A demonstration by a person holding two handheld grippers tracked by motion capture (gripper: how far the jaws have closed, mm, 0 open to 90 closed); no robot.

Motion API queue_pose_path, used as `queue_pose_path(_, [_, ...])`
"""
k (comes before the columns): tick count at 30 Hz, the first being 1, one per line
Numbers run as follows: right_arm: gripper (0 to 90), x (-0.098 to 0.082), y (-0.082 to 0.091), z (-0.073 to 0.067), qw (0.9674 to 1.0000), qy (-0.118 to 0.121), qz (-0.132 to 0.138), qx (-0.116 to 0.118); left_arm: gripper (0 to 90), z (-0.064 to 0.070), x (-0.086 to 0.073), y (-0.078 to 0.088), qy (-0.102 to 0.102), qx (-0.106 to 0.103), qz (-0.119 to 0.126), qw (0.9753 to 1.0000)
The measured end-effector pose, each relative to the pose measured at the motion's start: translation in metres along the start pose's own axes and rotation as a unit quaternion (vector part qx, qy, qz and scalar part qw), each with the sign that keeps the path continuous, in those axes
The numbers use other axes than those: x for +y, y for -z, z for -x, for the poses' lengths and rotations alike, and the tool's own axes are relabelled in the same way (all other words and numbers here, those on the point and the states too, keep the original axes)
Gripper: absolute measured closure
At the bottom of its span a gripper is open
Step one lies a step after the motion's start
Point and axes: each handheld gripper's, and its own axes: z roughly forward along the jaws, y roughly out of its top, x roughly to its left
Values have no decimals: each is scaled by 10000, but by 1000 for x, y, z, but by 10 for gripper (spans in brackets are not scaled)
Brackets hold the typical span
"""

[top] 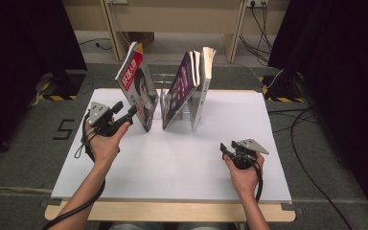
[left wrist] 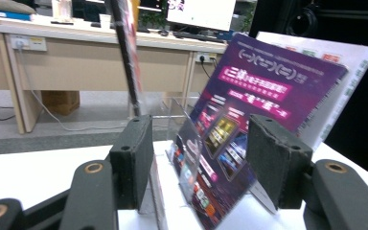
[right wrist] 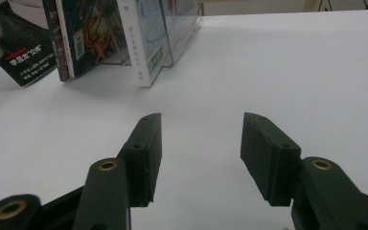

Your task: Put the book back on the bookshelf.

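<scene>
Leaning left: magazine (top: 138, 86) beside left gripper (top: 133, 113)

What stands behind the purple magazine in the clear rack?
Behind the purple magazine a white-covered book leans in the clear rack; in the left gripper view its top edge and right side show past the magazine. The rest of its cover is hidden.

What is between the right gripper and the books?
Nothing but bare white table. The right gripper view shows it stretching from the right gripper to the books.
</scene>
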Motion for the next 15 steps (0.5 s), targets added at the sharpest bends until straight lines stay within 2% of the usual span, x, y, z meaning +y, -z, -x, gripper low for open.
queue_pose_path(8, [500,-1,1,2,10000,-42,3,-26,421,14,-8,0,-106,-141,-63,9998])
queue_pose_path(15, [500,-1,1,3,10000,-57,9,-31,422,28,-12,-9,-143,-329,-151,9992])
